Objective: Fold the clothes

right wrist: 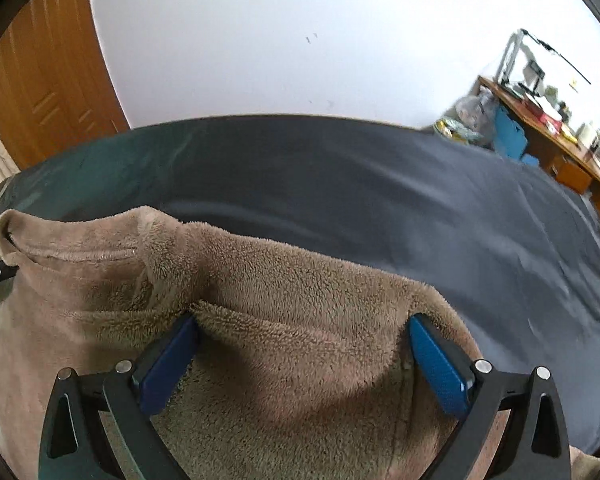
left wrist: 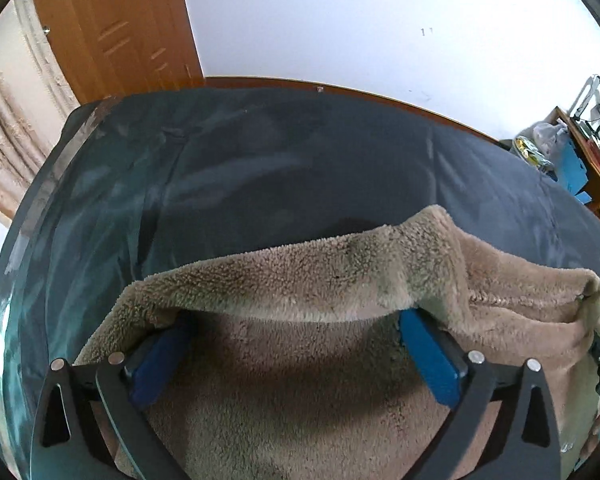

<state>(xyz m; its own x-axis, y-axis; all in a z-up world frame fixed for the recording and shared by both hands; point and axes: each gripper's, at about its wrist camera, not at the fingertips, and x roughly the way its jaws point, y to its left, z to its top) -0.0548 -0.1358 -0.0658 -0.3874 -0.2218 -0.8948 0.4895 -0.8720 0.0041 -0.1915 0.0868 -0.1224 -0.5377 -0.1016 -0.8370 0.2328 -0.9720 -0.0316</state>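
A tan fleece garment [left wrist: 300, 280] lies on a dark bed cover [left wrist: 260, 160]. Its raised fold drapes over the tips of my left gripper [left wrist: 296, 316], whose blue fingers [left wrist: 428, 356] stand wide apart with the fleece between and under them. In the right wrist view the same garment [right wrist: 280, 288] drapes over the tips of my right gripper [right wrist: 304, 324], its blue fingers [right wrist: 440, 364] also wide apart. The fingertips are hidden by the fleece in both views. The other gripper's black frame shows at the edge of each view.
The dark cover [right wrist: 380, 184] stretches far ahead and to the right. A wooden wardrobe [left wrist: 112, 32] and a curtain [left wrist: 4, 128] stand at the left. A cluttered wooden desk [right wrist: 548, 120] with blue boxes stands at the far right, by a white wall.
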